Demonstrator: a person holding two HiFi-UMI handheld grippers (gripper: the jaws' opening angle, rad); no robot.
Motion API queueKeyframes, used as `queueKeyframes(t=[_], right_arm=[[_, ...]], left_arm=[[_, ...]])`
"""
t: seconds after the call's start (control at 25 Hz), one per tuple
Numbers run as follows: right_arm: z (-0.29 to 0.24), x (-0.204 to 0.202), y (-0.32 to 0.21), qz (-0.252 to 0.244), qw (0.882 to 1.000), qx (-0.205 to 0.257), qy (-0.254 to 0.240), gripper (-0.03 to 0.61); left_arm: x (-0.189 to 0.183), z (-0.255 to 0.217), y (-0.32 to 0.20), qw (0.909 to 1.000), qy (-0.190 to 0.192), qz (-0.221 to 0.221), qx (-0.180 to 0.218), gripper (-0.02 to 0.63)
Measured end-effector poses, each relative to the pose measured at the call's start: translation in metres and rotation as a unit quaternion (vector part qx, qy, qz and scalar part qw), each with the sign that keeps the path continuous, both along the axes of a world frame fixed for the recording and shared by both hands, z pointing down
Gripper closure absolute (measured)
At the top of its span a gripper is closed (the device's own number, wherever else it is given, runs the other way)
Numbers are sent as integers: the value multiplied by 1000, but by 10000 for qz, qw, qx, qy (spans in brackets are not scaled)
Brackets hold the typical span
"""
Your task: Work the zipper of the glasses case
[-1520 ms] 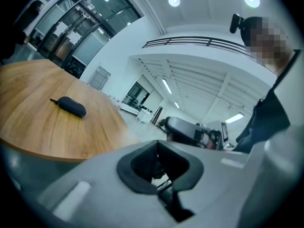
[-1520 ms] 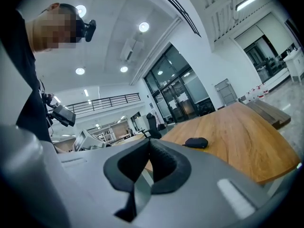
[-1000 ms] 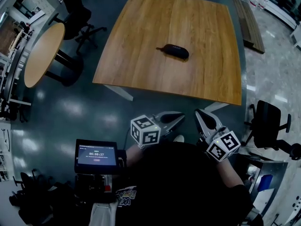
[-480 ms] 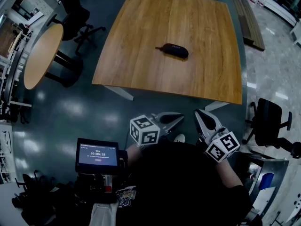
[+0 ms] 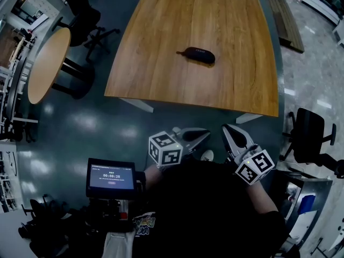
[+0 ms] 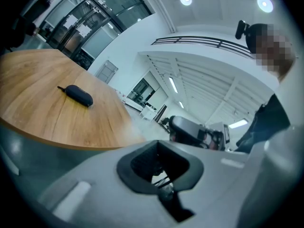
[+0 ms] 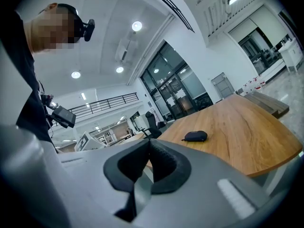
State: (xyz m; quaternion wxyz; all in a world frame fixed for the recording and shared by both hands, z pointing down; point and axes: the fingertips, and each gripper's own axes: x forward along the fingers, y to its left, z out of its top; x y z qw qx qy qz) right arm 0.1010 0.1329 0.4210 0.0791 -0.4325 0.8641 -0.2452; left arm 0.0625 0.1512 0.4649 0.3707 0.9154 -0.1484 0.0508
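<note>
A black oval glasses case (image 5: 197, 55) lies near the middle of the square wooden table (image 5: 161, 74); a short zipper pull sticks out at its left end. It also shows small in the left gripper view as the case (image 6: 77, 94) and in the right gripper view as the case (image 7: 195, 136). Both grippers are held close to the person's body, well short of the table's near edge. The left gripper (image 5: 203, 135) is shut with nothing in it. The right gripper (image 5: 228, 130) is shut and empty too.
A round wooden table (image 5: 47, 61) stands at the left with a black office chair (image 5: 91, 20) behind it. Another black chair (image 5: 307, 138) is at the right. A small screen (image 5: 110, 178) is mounted by the person's left side. Dark floor lies between the person and the table.
The view has shifted slightly, so the table and case sit a little higher in the head view. Both grippers stay in place and shut.
</note>
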Motion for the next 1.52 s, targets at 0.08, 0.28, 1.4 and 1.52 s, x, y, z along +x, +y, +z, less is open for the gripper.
queueKeyframes(t=[0.08,0.28,1.4,1.52], right_arm=[[0,0,0,9,10000,0,-3,572],[2,0,1,13,10000,-46,-36,572],[2,-4,5,-48,10000,5,-35,572],[1,-7,7,-91,10000,29,-17,572]], left_arm=[[0,0,0,10000,4,6,-19,612],[-1,2,0,10000,-14,-3,-77,612],[-4,5,5,9999,15,-30,-128,612],[-6,5,6,9999,19,-62,-115,612]])
